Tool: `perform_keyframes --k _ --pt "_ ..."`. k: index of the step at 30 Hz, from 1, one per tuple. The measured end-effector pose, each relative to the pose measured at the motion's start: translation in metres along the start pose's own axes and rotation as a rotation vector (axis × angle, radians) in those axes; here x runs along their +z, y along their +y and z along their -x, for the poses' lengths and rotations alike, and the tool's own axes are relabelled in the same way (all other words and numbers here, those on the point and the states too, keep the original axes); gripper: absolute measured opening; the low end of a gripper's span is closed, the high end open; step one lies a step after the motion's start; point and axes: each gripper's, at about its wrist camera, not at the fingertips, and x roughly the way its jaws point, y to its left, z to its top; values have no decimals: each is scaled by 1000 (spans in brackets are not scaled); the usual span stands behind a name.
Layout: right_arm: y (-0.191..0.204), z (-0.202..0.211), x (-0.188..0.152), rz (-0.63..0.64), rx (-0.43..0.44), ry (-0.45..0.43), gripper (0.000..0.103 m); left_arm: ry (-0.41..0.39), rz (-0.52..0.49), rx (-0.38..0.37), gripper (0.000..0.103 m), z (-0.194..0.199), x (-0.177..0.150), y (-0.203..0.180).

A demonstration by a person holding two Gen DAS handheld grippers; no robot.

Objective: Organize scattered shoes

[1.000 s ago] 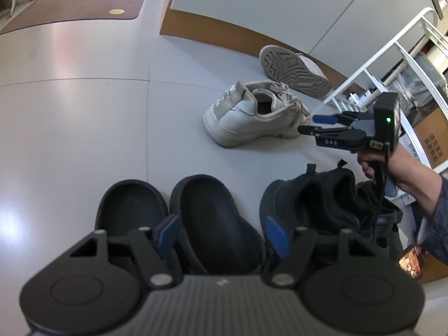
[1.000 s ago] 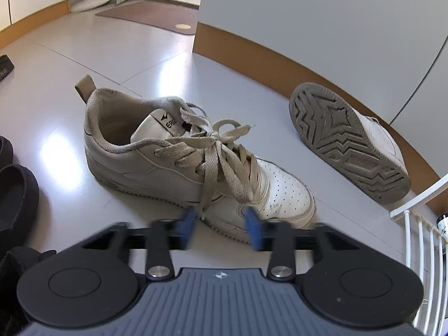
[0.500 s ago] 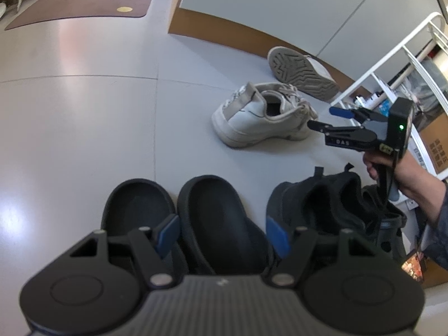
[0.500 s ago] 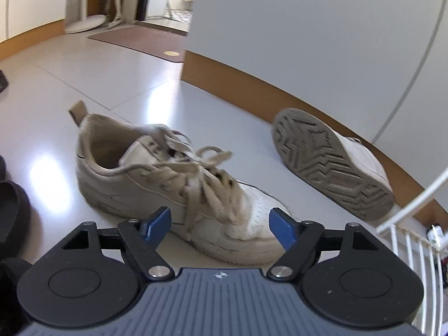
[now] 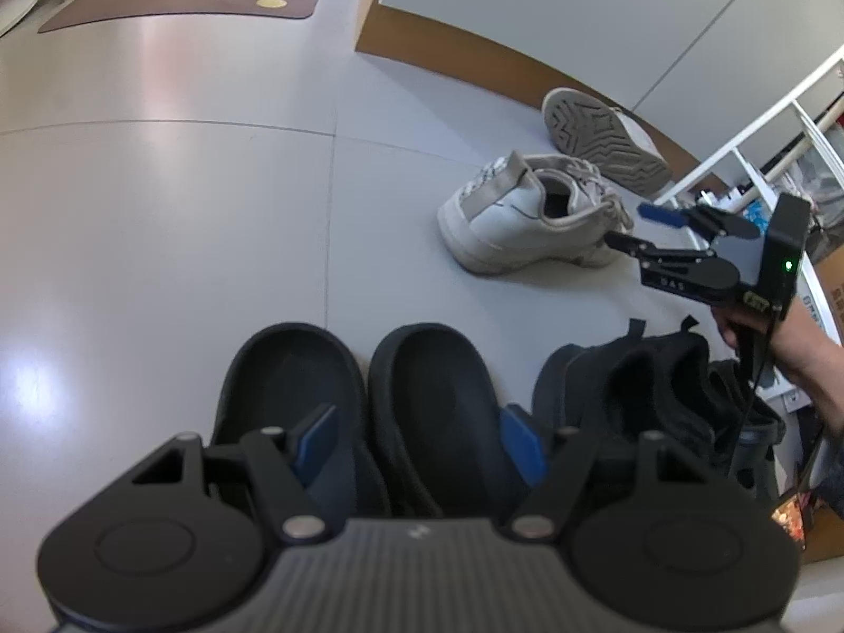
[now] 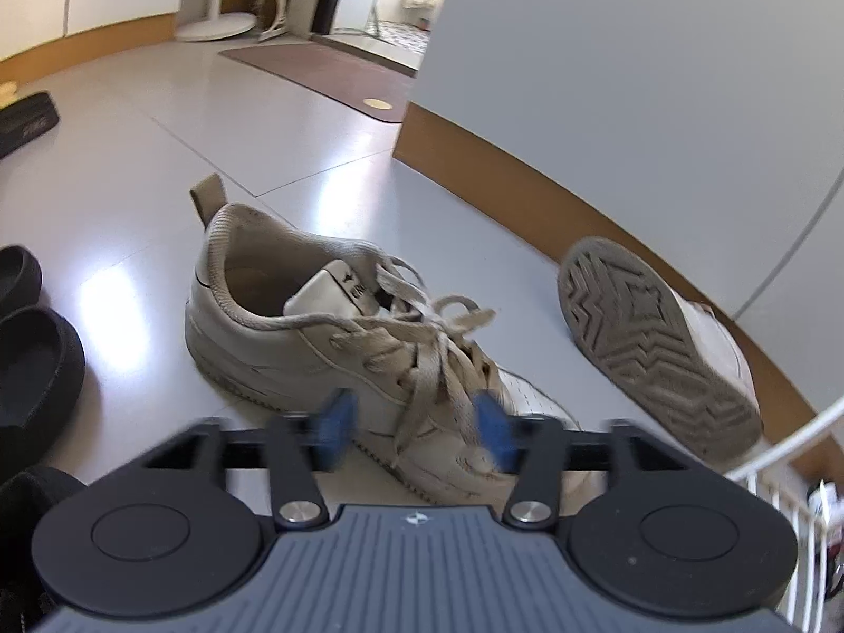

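Right hand-held gripper (image 6: 414,430), wider than before, closing over white sneaker (image 6: 337,348)

The blue pads (image 6: 335,430) of the right gripper (image 6: 414,430) are smeared by motion blur as its jaws close, so whether they touch the laced toe of the upright white leather sneaker (image 6: 337,348) cannot be told. The left gripper (image 5: 422,443) hides the toes of the two black foam slippers (image 5: 432,395). The black knit sneakers (image 5: 649,395) are partly covered by a person's hand (image 5: 754,327). The tipped white sneaker (image 5: 601,140) shows mostly its grey tread. Items on the white wire rack (image 5: 738,158) are too small to identify.
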Motion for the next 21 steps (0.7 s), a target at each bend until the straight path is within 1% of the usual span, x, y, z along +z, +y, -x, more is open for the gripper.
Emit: perform_keyframes --k 3,5,7,10,12,13,15,16,17,18,19,21 --pt "5 -9 7 15 2 27 78 -1 16 0 71 1 0 3" --pt "7 -14 9 10 23 42 78 -2 24 0 71 1 0 4" --pt "8 -19 10 1 43 57 76 -3 25 -1 71 2 -1 5" --pt "8 -18 7 -35 52 44 72 2 22 -3 71 0 -1 3" --pt "8 -15 3 -62 42 31 63 4 22 -4 71 -1 -1 1" --pt "8 -13 1 -84 33 23 60 4 22 -5 71 -2 -1 1" --pt "9 -9 0 -108 16 18 41 1 26 -6 71 -3 0 1" --pt "9 -8 0 -111 10 16 36 1 26 -6 71 -3 0 0" --pt "8 -7 0 -118 16 16 32 4 26 -6 71 -4 0 0" --pt "6 -6 0 -128 26 15 24 6 25 -6 71 -5 -1 0" --pt "3 -6 1 -154 44 15 21 9 22 -6 71 -6 -1 -1" --pt "-5 -5 3 -215 88 16 12 14 19 -7 71 -6 -3 -2"
